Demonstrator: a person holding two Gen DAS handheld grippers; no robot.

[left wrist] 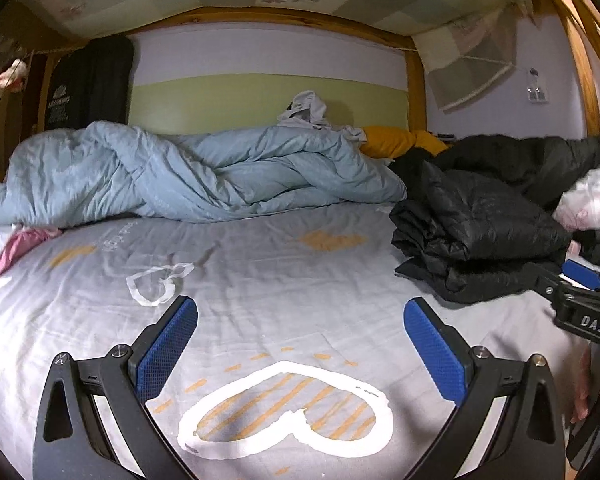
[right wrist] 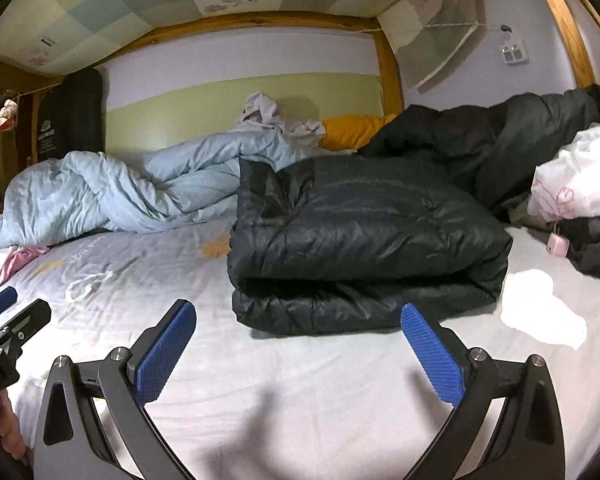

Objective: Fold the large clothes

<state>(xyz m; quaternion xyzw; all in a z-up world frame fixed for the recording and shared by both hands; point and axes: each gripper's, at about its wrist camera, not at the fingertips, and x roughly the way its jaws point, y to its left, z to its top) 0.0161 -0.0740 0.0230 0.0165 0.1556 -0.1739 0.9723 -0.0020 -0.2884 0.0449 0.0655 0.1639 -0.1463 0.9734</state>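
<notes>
A black padded jacket (right wrist: 363, 236) lies folded in a thick bundle on the grey bed sheet (right wrist: 300, 380), just ahead of my right gripper (right wrist: 298, 310). The right gripper is open and holds nothing; its blue pads hover a little short of the bundle's front edge. In the left wrist view the same jacket (left wrist: 475, 236) sits to the right. My left gripper (left wrist: 300, 308) is open over bare sheet (left wrist: 260, 280), above a printed heart. The right gripper's body (left wrist: 579, 304) shows at that view's right edge, and the left gripper's tip (right wrist: 4, 308) at the other view's left edge.
A crumpled light blue duvet (left wrist: 188, 172) runs along the back of the bed. More dark clothes (right wrist: 519, 136) pile at the back right, with a white-and-pink item (right wrist: 575, 176). A yellow pillow (left wrist: 395, 142), grey garment (left wrist: 307, 110) and pink cloth (left wrist: 16, 248) lie around. Wooden bunk posts (left wrist: 415, 80) frame the bed.
</notes>
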